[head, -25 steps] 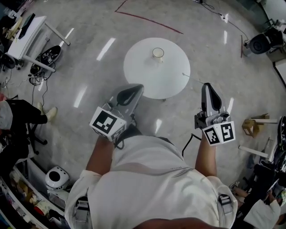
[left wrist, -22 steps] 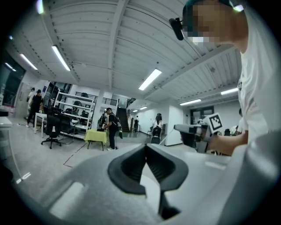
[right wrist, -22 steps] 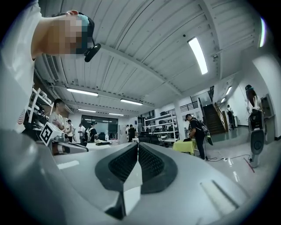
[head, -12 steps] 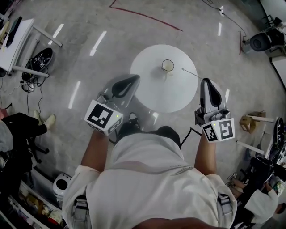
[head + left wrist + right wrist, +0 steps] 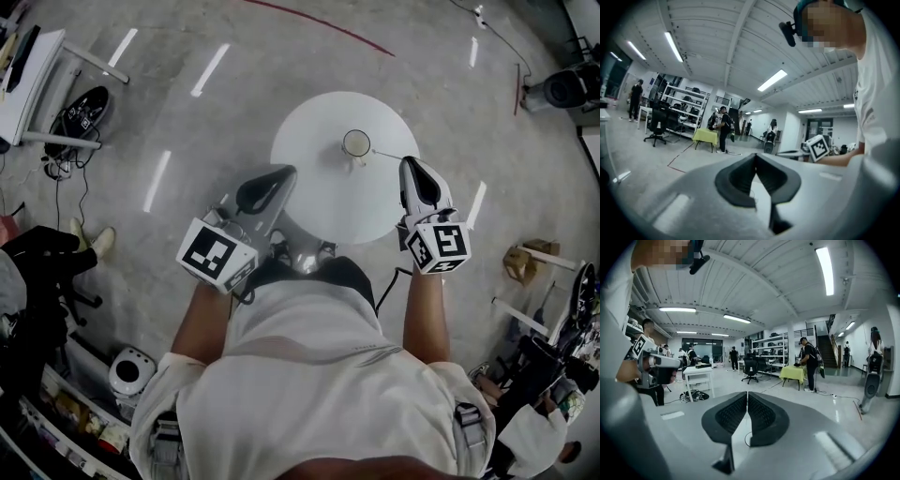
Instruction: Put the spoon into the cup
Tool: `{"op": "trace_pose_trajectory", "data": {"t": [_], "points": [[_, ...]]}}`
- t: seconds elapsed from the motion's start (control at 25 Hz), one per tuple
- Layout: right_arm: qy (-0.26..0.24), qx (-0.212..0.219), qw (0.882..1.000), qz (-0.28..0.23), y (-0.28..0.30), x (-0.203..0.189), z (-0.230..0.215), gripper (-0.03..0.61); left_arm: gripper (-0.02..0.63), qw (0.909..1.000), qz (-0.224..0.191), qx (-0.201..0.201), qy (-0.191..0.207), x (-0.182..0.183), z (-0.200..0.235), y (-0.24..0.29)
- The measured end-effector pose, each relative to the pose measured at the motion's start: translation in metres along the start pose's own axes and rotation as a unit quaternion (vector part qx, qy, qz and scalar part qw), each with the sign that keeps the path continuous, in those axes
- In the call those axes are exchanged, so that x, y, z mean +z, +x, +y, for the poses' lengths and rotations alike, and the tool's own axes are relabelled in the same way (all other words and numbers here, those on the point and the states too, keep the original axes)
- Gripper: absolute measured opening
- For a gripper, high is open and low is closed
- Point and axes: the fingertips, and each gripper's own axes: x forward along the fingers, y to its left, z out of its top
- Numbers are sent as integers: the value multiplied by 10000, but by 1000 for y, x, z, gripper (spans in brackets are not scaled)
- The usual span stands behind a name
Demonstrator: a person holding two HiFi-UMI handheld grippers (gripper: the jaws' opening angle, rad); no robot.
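A small white cup (image 5: 356,143) stands near the middle of the round white table (image 5: 319,202). My right gripper (image 5: 409,165) hangs over the table's right edge, shut on the handle of a thin metal spoon (image 5: 386,154). The spoon sticks out leftward from the jaw tips, and its far end is just right of the cup, outside it. In the right gripper view the pads (image 5: 761,413) are pressed together and the spoon is hidden. My left gripper (image 5: 284,172) is at the table's left front edge, shut with nothing in it; its pads (image 5: 740,176) meet at the tip.
A red tape line (image 5: 319,26) crosses the floor beyond the table. A white desk (image 5: 28,84) and dark shoes (image 5: 80,108) lie at the far left, above a seated person (image 5: 37,272). A wooden stool (image 5: 525,262) stands at the right.
Both grippers have come in toward the table. The right one carried the spoon left, so its tip went from well right of the cup to just beside it.
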Motion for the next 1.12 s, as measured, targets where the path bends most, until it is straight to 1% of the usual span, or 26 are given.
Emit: {"op": "trace_pose_trajectory", "data": {"t": [0.16, 0.36, 0.52, 0.64, 0.72, 0.84, 0.92, 1.0, 1.12], "points": [[187, 186, 9993, 271, 33, -40, -29, 12, 0, 9992, 243, 271, -135, -24, -4, 22], [244, 384, 9965, 701, 84, -93, -50, 12, 0, 9968, 357, 673, -232, -41, -6, 33], [338, 422, 9916, 1173, 120, -142, -60, 14, 0, 9941, 422, 963, -271, -49, -3, 32], [455, 506, 9871, 1448, 137, -169, -58, 14, 0, 9910, 452, 1222, -297, -52, 3, 25], [482, 550, 9850, 1564, 143, -180, -53, 14, 0, 9893, 483, 1340, -323, -54, 5, 16], [559, 609, 9827, 1657, 147, -185, -44, 19, 0, 9871, 507, 1469, -371, -56, 9, 4], [659, 660, 9811, 1695, 147, -186, -38, 49, 0, 9865, 489, 1510, -391, -55, 11, -1], [755, 678, 9804, 1691, 144, -183, -36, 99, 0, 9874, 444, 1476, -369, -51, 8, -3], [810, 654, 9822, 1563, 139, -172, -32, 118, 0, 9893, 386, 1375, -306, -46, 6, -7]]}}
